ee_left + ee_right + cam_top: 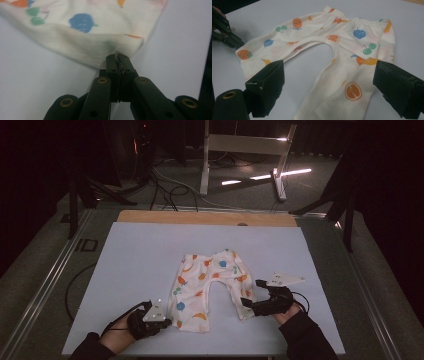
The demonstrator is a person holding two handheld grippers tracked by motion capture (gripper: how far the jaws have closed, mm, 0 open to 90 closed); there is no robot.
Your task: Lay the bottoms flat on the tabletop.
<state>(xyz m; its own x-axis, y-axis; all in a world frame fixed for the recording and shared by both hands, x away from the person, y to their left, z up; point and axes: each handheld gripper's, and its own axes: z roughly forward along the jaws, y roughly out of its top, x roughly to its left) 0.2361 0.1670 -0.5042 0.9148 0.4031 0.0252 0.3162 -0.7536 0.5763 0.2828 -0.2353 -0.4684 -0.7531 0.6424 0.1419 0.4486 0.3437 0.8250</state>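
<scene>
Small cream cotton trousers printed with coloured fruit (210,287), spread flat near the front middle of the pale blue bench (125,270), waistband away, two legs pointing back toward the person. Near-left leg hem pinched in the left gripper (117,58), jaws pressed together on the cloth. Right gripper (327,87) spread wide, one jaw either side of the other leg's hem, pads not yet on fabric. Leg's long axis straight ahead of that gripper; probably a short push forward, then a squeeze.
</scene>
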